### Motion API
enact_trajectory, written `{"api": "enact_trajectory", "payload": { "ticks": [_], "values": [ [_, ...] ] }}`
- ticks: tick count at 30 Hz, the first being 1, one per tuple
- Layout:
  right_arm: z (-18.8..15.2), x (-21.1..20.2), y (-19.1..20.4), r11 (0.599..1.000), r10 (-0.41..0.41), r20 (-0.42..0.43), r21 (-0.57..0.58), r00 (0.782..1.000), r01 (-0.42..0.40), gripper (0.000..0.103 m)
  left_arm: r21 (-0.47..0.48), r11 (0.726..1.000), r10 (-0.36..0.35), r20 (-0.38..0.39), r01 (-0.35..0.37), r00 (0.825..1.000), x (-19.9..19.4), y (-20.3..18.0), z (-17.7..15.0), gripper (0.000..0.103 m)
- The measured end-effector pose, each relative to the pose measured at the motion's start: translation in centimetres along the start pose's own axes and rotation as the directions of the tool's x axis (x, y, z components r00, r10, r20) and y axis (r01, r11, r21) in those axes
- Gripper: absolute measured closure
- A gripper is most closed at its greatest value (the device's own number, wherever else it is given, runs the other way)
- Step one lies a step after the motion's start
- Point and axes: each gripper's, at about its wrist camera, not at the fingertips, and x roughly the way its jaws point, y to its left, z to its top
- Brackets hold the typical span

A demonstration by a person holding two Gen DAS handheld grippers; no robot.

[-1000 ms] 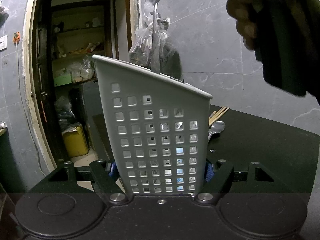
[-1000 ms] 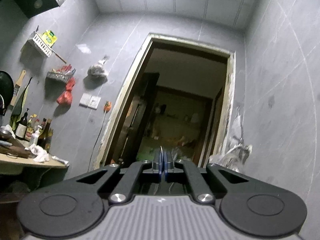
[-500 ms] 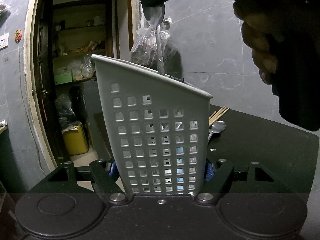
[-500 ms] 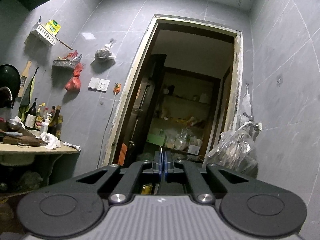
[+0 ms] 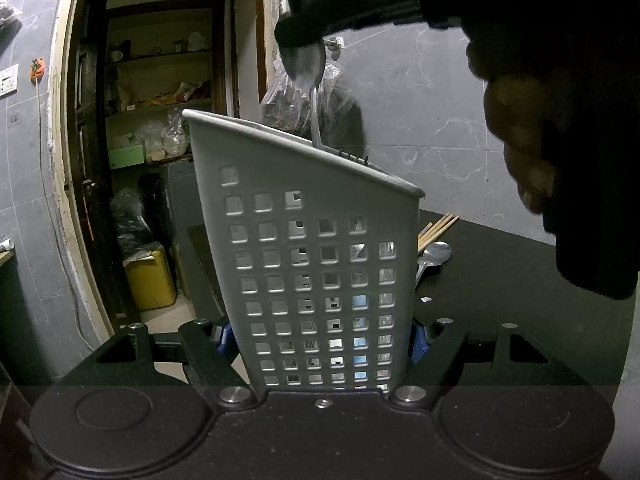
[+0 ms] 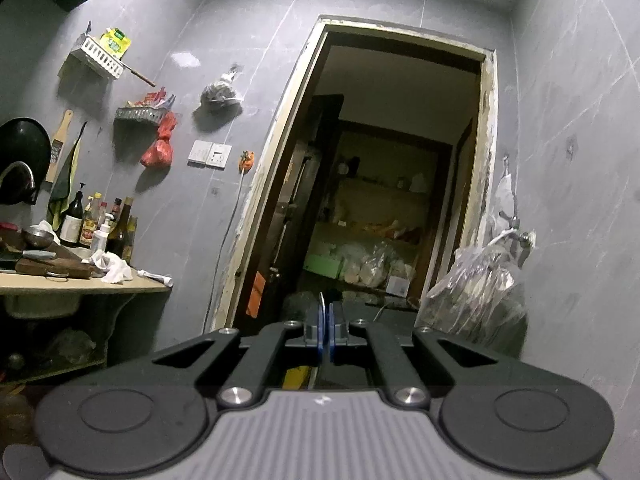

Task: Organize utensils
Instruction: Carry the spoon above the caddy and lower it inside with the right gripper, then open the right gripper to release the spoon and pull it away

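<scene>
A grey perforated utensil holder stands upright on the black counter, and my left gripper is shut on its lower part, blue pads against both sides. Above it, in the left wrist view, my right gripper is shut on the bowl of a metal spoon. The spoon hangs handle down, its handle passing inside the holder's rim. In the right wrist view only a thin silver edge of the spoon shows between the pads. Fork tines poke above the rim behind.
Wooden chopsticks and another spoon lie on the black counter right of the holder. A hand fills the upper right. A plastic bag hangs on the wall. An open doorway lies beyond.
My right gripper has come down with the spoon, so the handle reaches deeper into the holder. The left gripper and the holder have stayed put.
</scene>
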Motion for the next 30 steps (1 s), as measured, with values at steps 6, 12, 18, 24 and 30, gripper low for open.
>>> {"api": "enact_trajectory", "payload": {
  "ticks": [6,12,18,24,30],
  "values": [
    [-1.0,0.5,0.1,1.000,0.012,-0.040,0.011,0.999,-0.011,0.099,0.007,1.000,0.001,0.005,-0.001,1.000,0.0,-0.2,0.0,0.026],
    [-2.1,1.0,0.3,1.000,0.013,-0.076,0.025,0.997,-0.012,0.099,0.008,1.000,-0.001,0.006,0.001,1.000,0.1,-0.1,-0.2,0.026],
    [-2.7,1.1,0.4,1.000,0.008,-0.099,0.020,0.995,-0.006,0.099,0.017,1.000,0.000,0.008,0.000,1.000,0.2,-0.2,-0.3,0.026],
    [-2.8,1.1,0.4,1.000,0.011,-0.105,0.020,0.994,-0.008,0.099,0.018,1.000,0.000,0.008,0.000,1.000,0.1,-0.1,-0.4,0.026],
    [-2.9,1.1,0.6,1.000,0.017,-0.116,0.019,0.993,-0.015,0.099,0.017,1.000,0.000,0.008,0.000,1.000,0.1,-0.1,-0.3,0.026]
  ]
}}
